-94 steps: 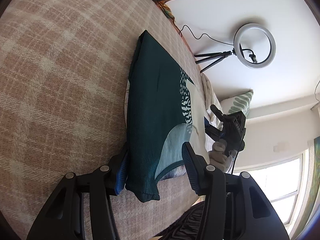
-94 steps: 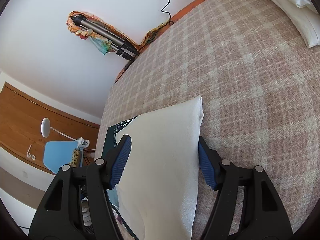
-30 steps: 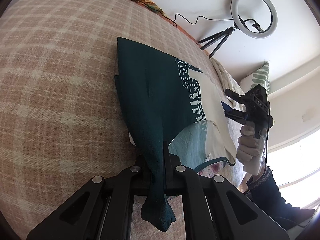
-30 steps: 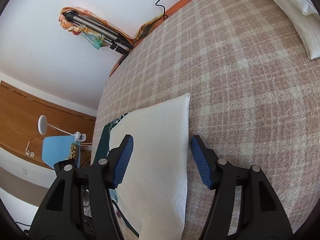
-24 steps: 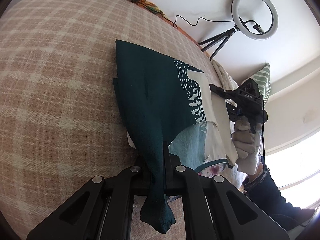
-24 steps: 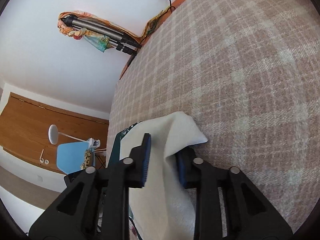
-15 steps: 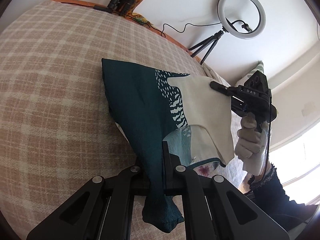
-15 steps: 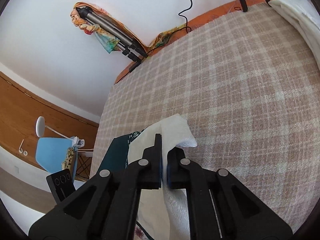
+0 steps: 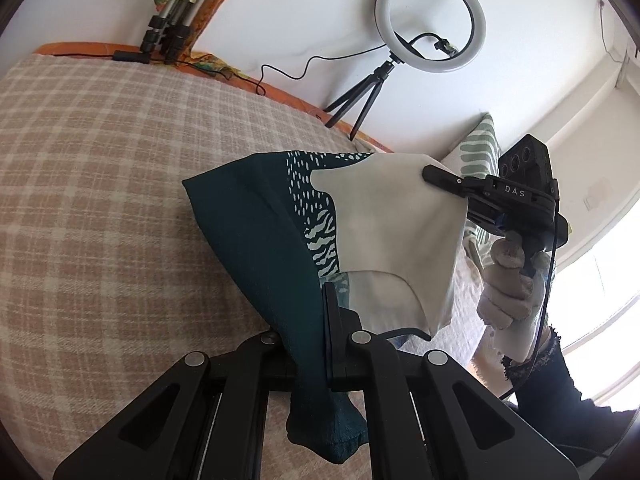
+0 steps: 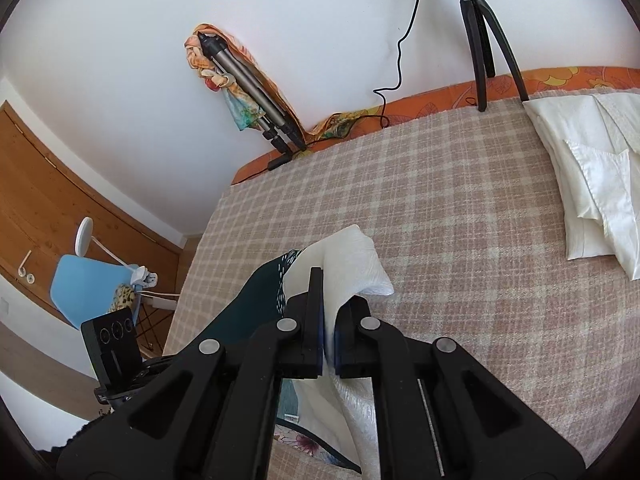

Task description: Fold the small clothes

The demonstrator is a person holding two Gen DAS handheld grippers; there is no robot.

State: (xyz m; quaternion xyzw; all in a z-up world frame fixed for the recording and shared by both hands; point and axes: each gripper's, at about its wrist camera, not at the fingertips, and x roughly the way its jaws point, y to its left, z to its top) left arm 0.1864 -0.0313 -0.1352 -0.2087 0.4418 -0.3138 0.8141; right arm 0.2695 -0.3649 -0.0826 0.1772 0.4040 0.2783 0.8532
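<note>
A small garment (image 9: 276, 232), dark teal on one side and white on the other with a dotted and striped print, hangs lifted above the plaid bed cover (image 9: 100, 184). My left gripper (image 9: 316, 320) is shut on its teal corner, and the cloth's end droops below the jaws. My right gripper (image 9: 430, 170), held by a gloved hand (image 9: 508, 292), is shut on the white corner. In the right wrist view the right gripper (image 10: 328, 312) pinches the white cloth (image 10: 352, 264), with the teal part (image 10: 248, 312) trailing to the left.
A ring light on a tripod (image 9: 430, 24) stands at the bed's far edge beside a cable (image 9: 304, 72). Folded tripods (image 10: 256, 100) lean on the wall. White folded laundry (image 10: 592, 184) lies at the right of the bed. A blue chair (image 10: 88, 292) stands by the wooden wall.
My right gripper closed on the white corner and rose with it. My left gripper rose too, so the garment came up off the bed, stretched between both.
</note>
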